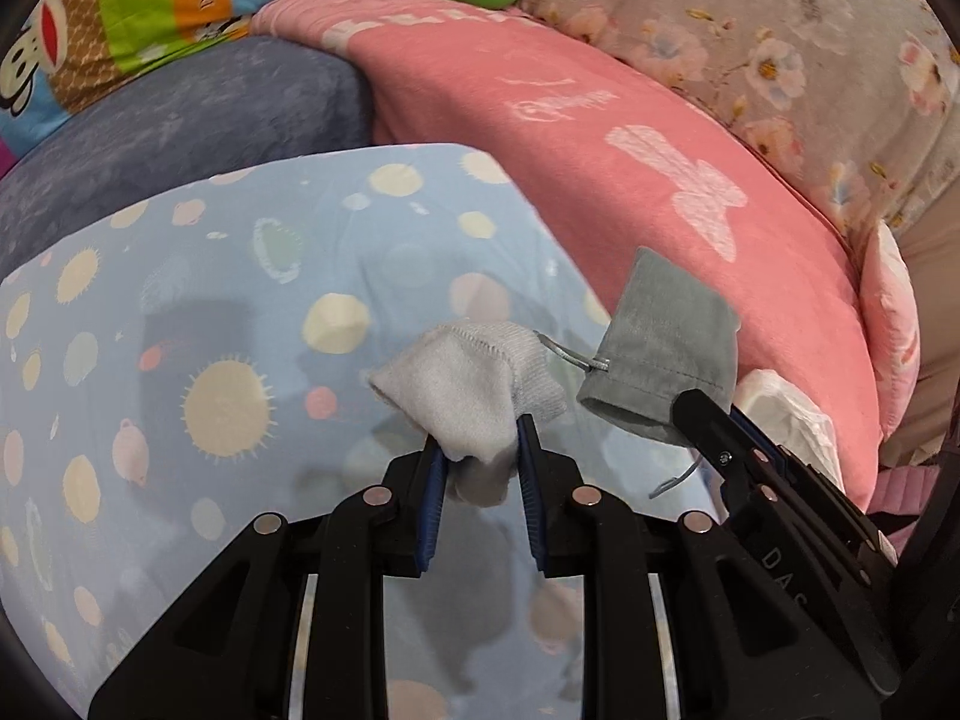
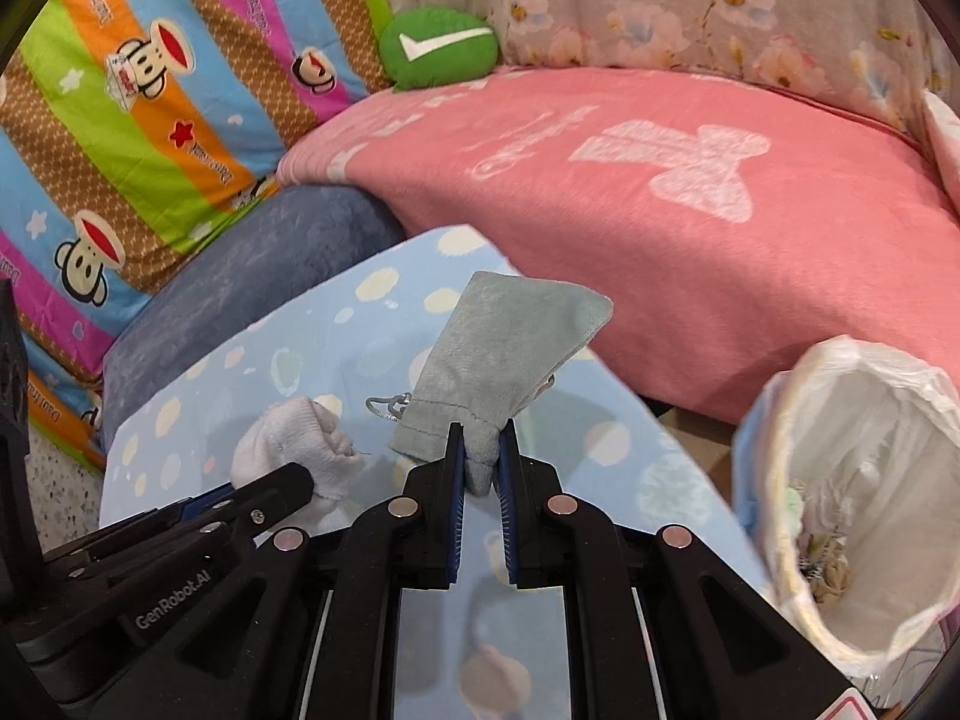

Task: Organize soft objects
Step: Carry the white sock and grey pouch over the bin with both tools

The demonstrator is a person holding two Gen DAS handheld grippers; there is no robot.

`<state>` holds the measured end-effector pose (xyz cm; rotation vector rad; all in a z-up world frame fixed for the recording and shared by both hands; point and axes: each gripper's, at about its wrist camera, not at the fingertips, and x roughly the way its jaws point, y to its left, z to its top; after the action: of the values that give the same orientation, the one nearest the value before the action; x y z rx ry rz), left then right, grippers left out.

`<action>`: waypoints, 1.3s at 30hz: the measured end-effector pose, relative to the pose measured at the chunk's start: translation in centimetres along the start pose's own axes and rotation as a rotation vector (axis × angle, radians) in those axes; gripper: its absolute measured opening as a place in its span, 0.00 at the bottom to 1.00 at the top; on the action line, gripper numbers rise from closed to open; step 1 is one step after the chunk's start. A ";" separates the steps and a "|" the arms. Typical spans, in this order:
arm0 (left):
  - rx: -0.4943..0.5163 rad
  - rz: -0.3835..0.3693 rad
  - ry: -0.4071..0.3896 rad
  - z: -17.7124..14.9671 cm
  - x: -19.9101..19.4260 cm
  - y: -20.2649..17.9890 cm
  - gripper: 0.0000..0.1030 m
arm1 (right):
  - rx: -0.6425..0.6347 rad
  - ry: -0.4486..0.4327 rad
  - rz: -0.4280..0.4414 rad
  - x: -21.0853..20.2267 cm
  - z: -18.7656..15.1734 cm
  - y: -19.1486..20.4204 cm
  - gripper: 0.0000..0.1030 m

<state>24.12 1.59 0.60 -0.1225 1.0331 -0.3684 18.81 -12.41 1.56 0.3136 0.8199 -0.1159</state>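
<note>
Black jaws of the left gripper point(image 1: 480, 450) are clenched on a bunched pale grey sock point(image 1: 468, 384), which is held up off the blue spotted sheet point(image 1: 210, 312). At about two o'clock from it in the left wrist view, the right gripper point(image 2: 480, 456) is pinched tight on the hem of a grey-green drawstring pouch point(image 2: 510, 348), whose body stands up beyond the jaws; its cord point(image 1: 570, 357) runs toward the sock, though whether the two are joined I cannot tell. Both soft things appear lifted together, just beside each other.

At four o'clock in the right wrist view stands an open white-lined bag point(image 2: 864, 480) with some scraps at its bottom, a likely place for them, judging by the task. Nothing has yet been put away: both pieces are in hand, and the sorting or stowing is left.

Farther off lie a slate-blue cushion point(image 2: 258, 276), a pink blanket point(image 2: 690, 252), a green check-mark plush point(image 2: 441, 45) at twelve o'clock, and a striped cartoon quilt point(image 2: 150, 120).
</note>
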 end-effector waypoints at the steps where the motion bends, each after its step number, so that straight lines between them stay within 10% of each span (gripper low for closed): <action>1: 0.012 -0.006 -0.004 -0.1 -0.3 -0.8 0.21 | 0.006 -0.011 -0.002 -0.7 0.0 -0.5 0.10; 39: 0.471 -0.204 0.021 -7.5 -0.4 -28.4 0.31 | 0.323 -0.184 -0.260 -15.6 -4.9 -25.3 0.10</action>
<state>10.70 -24.15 4.80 0.2015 0.9320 -0.7902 -0.81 -35.12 4.11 0.4913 0.6542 -0.5171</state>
